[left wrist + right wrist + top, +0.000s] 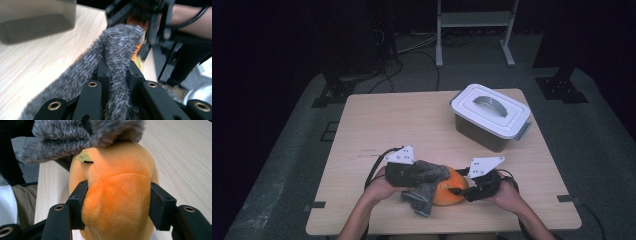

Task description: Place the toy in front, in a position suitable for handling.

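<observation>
An orange plush toy [450, 192] lies near the table's front edge, partly covered by a grey furry cloth [426, 182]. My right gripper [462, 189] is shut on the orange plush [117, 202], its jaws pressing into both sides. My left gripper [417, 172] is shut on the grey cloth [117, 72], a fold of which runs up between its jaws. In the left gripper view the cloth drapes toward the right gripper [140, 15] with orange showing behind it. A small yellowish tag [84, 157] sits on the plush just under the cloth.
A lidded bin [490, 116] with a white lid and grey handle stands at the table's [387, 120] back right. Its blurred side [37, 20] fills the upper left of the left gripper view. A white metal frame [474, 30] and cables stand beyond the table.
</observation>
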`<state>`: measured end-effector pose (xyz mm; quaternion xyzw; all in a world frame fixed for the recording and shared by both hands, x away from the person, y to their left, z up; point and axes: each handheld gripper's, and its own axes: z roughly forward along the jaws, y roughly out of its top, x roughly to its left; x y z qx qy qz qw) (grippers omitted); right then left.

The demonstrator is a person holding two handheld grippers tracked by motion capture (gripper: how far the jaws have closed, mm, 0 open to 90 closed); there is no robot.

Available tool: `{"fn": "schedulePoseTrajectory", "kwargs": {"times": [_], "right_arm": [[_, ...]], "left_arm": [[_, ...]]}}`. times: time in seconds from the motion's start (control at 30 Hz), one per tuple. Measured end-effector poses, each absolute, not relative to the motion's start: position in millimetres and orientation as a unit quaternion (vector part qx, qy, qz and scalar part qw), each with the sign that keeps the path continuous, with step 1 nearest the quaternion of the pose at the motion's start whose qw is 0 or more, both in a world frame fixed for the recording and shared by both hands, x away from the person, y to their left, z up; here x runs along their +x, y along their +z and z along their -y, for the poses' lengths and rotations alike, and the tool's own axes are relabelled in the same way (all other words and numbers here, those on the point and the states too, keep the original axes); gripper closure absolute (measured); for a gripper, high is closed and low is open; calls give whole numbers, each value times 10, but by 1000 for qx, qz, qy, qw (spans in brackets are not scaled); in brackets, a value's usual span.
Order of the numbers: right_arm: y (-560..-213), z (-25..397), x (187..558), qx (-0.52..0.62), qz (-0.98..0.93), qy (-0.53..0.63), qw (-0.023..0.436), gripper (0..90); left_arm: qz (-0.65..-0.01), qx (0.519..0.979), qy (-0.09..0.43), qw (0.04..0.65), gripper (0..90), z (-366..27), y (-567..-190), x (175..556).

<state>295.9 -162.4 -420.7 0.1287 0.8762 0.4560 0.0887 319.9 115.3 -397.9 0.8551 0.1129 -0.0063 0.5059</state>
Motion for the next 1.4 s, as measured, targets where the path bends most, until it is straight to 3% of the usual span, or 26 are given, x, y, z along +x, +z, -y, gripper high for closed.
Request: {"fn": "schedulePoseTrajectory", "kwargs": {"times": [0.27,0.5,0.73,0.83,0.93,1.1,1.23,1.4], "right_arm": [[-4215,1719,2978,139,-877,450,92,401],[-4220,1703,3010,163,-875,453,47,222],[-4194,1756,3085,168,-874,456,22,204],[-4220,1740,3073,172,-873,456,23,293],[-4195,1713,3007,158,-873,458,62,421],[-4141,1631,2939,161,-862,461,136,464],[-4172,1578,2939,160,-863,462,124,393],[-4180,1641,2996,172,-865,467,66,239]], "left_arm": [[-155,867,5,473,764,-1344,-4102,3289],[-141,870,-4,472,765,-1299,-4108,3271],[-138,871,-16,472,764,-1273,-4121,3260],[-141,869,-14,475,765,-1271,-4116,3264],[-146,861,2,487,765,-1281,-4071,3262],[-142,841,24,522,765,-1267,-3935,3222],[-141,854,31,500,765,-1194,-3979,3212],[-129,861,-4,492,765,-1138,-4057,3196]]}}
